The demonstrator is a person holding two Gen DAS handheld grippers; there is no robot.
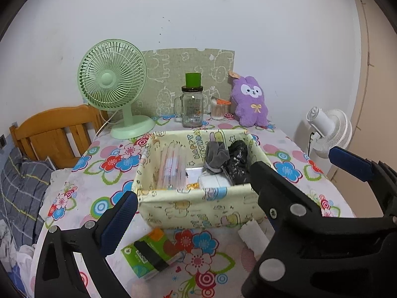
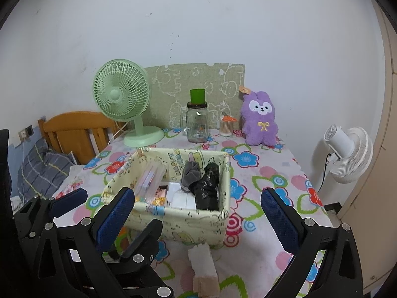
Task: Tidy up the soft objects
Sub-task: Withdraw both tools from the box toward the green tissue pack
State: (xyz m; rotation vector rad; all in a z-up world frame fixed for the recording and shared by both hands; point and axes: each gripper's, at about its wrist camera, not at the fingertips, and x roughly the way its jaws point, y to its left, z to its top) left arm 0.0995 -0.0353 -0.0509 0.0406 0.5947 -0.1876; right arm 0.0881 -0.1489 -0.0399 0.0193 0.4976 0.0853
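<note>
Nearest: left claw (image 1: 238, 196) and right claw (image 2: 198, 213), both spread wide, gripping nothing, above the flowered tabletop (image 2: 268, 173). Just beyond, a white rolled cloth (image 2: 202, 260) lying near the fabric basket (image 2: 173, 221), not touching either claw. Inside the basket, a grey sock (image 2: 189, 176) beside a black bundle (image 2: 207, 188). Farthest, against the wall, a purple plush rabbit (image 2: 260, 119) at right and a green fan (image 2: 121, 94) at left.
</note>
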